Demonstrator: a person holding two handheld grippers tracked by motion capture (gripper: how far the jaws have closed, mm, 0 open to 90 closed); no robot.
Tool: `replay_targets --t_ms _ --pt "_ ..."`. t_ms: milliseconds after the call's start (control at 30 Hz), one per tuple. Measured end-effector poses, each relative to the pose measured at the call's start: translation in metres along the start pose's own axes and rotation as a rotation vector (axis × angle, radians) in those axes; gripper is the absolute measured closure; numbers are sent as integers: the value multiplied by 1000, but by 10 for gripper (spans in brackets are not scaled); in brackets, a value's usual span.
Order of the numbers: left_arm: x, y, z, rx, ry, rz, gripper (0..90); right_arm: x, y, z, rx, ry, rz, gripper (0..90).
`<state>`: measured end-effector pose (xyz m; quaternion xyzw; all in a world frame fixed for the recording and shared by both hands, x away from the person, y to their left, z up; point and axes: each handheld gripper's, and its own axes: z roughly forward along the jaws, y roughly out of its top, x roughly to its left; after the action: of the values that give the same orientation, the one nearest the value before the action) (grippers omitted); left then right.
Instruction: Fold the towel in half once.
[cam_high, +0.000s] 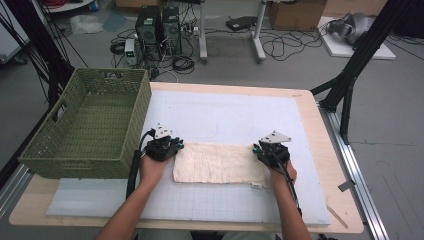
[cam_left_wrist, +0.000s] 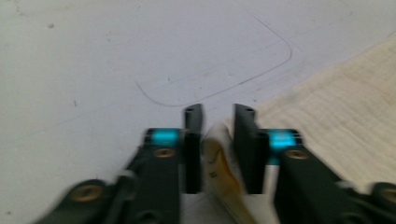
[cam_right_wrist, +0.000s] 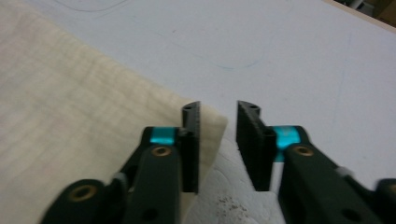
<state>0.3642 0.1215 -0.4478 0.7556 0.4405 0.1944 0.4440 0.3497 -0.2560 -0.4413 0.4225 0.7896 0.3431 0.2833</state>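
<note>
A cream folded cloth (cam_high: 217, 162) lies flat on the white mat (cam_high: 225, 115) near the front of the table. My left gripper (cam_high: 179, 145) sits at the cloth's far left corner, held by a hand. In the left gripper view its jaws (cam_left_wrist: 218, 116) stand apart, with a raised fold of the cloth (cam_left_wrist: 219, 158) loose between them. My right gripper (cam_high: 257, 148) sits at the far right corner. In the right gripper view its jaws (cam_right_wrist: 218, 112) are apart, the cloth's corner (cam_right_wrist: 210, 123) rests by the left jaw, and open mat shows in the gap.
A green woven basket (cam_high: 135, 120) stands on the table's left side, close beside my left gripper. The wooden table edge (cam_high: 312, 130) runs along the right. Behind the table the floor holds cables, computer cases and black stand legs.
</note>
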Motion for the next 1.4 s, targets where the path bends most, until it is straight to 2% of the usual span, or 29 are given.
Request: replay_targets --t_ms 33,133,233,300,367,433,500,567,600,700,733,833,933,1000,1067,1133,1233,1300,1367,1400 --pt "2 0 -2 -10 -15 -7 617 -2 -1 -2 -9 10 12 650" --pt "2 0 -11 -43 -45 6 574 -8 -3 -15 -63 53 52 637" --pt "-3 0 -19 -58 -89 35 566 -7 -7 -26 -86 104 57 616" --pt "-7 -2 -23 -64 -109 61 580 -3 -12 -34 -86 138 36 600" --pt "-10 -3 -26 -42 -131 77 607 1 -20 -40 -86 181 6 597" --pt "-13 -3 -27 -21 -151 96 648 6 -26 -44 -61 192 -20 601" --pt "-16 -6 -28 -25 -165 102 677 12 -32 -46 -32 206 -55 603" --pt "-17 -9 -26 -5 -165 114 700 15 -36 -44 15 231 -75 598" --pt "-17 -11 -25 -3 -167 114 714 17 -38 -44 34 220 -96 595" --pt "-18 -15 -21 69 -123 142 751 18 -40 -48 31 220 -97 597" --pt "-18 -16 -19 78 -116 145 763 18 -41 -49 35 227 -92 598" --pt "-19 -17 -18 78 -97 163 786 17 -45 -52 36 245 -61 597" --pt "-20 -17 -18 70 -51 217 804 17 -46 -55 40 264 -53 596" --pt "-17 -16 -18 65 -44 190 797 18 -46 -57 44 270 -52 569" --pt "-15 -16 -19 60 -50 174 752 18 -45 -60 26 257 -47 534" --pt "-13 -17 -22 22 -79 149 695 14 -42 -66 -21 232 -19 489" --pt "-9 -15 -28 -47 -145 73 560 6 -37 -78 -90 191 29 420" --pt "-7 -13 -32 -108 -181 47 504 3 -36 -83 -107 151 25 373" --pt "-6 -12 -33 -148 -208 29 485 0 -36 -85 -108 113 26 332" --pt "-6 -12 -34 -152 -211 23 445 -2 -37 -86 -104 98 34 302"
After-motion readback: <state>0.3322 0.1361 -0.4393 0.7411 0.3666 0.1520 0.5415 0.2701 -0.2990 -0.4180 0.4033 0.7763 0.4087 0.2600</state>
